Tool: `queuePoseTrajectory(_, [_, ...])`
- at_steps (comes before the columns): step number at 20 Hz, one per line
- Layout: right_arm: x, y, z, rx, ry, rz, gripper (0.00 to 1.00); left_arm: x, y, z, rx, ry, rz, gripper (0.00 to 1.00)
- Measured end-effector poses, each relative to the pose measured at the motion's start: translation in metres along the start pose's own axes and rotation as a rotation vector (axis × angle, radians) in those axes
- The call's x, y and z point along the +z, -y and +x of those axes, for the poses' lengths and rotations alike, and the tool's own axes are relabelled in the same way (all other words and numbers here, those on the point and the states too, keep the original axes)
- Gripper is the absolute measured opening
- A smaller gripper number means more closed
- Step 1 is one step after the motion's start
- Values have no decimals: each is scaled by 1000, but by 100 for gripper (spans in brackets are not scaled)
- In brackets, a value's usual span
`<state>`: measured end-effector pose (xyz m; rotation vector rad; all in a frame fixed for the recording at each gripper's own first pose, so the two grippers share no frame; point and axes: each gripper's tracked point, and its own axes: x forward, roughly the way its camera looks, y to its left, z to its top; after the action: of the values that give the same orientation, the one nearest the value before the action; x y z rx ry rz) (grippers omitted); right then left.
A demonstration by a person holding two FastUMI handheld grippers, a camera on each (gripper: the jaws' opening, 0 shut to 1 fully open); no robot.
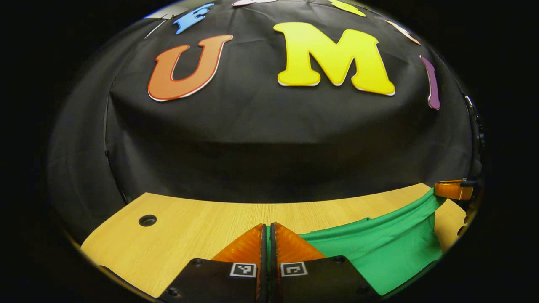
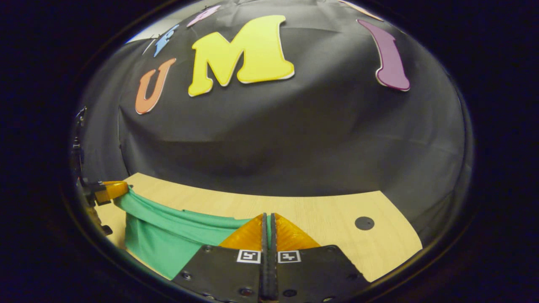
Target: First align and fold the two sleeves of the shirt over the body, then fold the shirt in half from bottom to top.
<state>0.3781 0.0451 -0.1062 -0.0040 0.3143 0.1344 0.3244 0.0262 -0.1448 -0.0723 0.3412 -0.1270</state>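
A green shirt hangs stretched above the wooden table, held up at two ends. In the left gripper view my left gripper is shut on the shirt's edge, a thin green strip showing between its fingers. The cloth runs right to my right gripper, seen far off at the edge. In the right gripper view my right gripper is shut on the green shirt, which spans left to the left gripper. The shirt's sleeves and lower part are hidden.
The table reaches back to the booth's black cloth wall. A round cable hole lies at the table's left, and another cable hole at its right.
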Motion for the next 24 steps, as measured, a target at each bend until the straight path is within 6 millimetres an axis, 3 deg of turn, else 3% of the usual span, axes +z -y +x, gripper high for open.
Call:
queuePoseTrajectory(3, [-7, -2, 22, -2, -19, -21, 0, -12, 0, 23, -7, -23, -7, 8])
queuePoseTrajectory(6, [-13, 0, 31, -23, -5, -48, 0, -8, -5, 28, 33, -9, 35, 9])
queuePoseTrajectory(7, [-9, 1, 30, -29, -4, -63, 31, -6, -10, 27, 58, -6, 55, 12])
queuePoseTrajectory(9, [-5, 4, 19, -48, 1, -86, 94, -5, -10, 26, 60, 0, 45, 71])
queuePoseTrajectory(10, [-1, 7, 12, -55, 3, -89, 94, 1, -7, 14, 54, 3, 24, 100])
queuePoseTrajectory(13, [17, 3, -20, -42, 37, -78, 96, 18, -6, -11, 57, 15, -20, 100])
queuePoseTrajectory(16, [38, -2, -64, -39, 86, -99, 96, 40, -3, -51, 71, 57, -11, 100])
queuePoseTrajectory(20, [65, -13, -141, -25, 164, -133, 96, 69, 9, -113, 72, 111, 12, 100])
queuePoseTrajectory(24, [75, -12, -221, -10, 217, -120, 96, 85, 32, -191, 59, 172, 8, 100])
